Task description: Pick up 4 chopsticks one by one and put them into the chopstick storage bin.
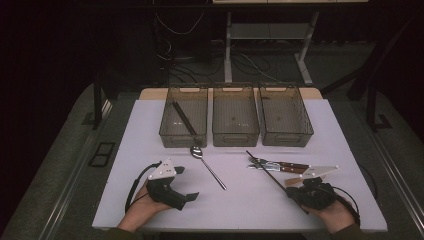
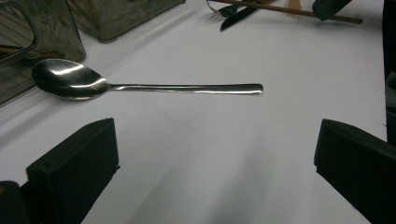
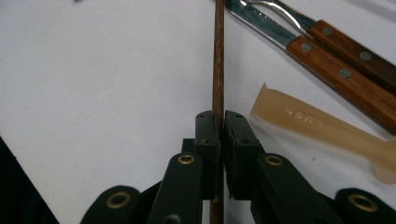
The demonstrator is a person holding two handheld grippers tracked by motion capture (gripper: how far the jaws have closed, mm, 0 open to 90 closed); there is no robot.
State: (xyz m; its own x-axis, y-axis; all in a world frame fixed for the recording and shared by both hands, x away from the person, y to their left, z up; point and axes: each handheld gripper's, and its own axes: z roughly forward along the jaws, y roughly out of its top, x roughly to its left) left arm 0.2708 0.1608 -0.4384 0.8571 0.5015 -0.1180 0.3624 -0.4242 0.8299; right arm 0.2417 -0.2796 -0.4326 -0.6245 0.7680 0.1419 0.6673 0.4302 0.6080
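Observation:
A thin brown chopstick (image 3: pixel 218 56) lies slanted on the white table, and my right gripper (image 3: pixel 220 122) is shut on it partway along, with both pads pressing on the stick. From above, the chopstick (image 1: pixel 267 172) runs from the middle of the table to my right gripper (image 1: pixel 294 192) at the front right. My left gripper (image 1: pixel 186 183) rests at the front left, open, with nothing between its jaws. A steel spoon (image 2: pixel 140 86) lies crosswise just beyond the left gripper (image 2: pixel 210 163), bowl to the left. A second chopstick (image 1: pixel 184 118) lies in the left bin (image 1: pixel 167 132).
Three smoky plastic bins stand in a row at the back; the middle bin (image 1: pixel 235 137) and the right bin (image 1: pixel 306 131) look bare. A wood-handled knife and fork (image 3: pixel 341 70) and a beige plastic handle (image 3: pixel 322 130) lie right of the held chopstick. The spoon (image 1: pixel 207 165) lies mid-table.

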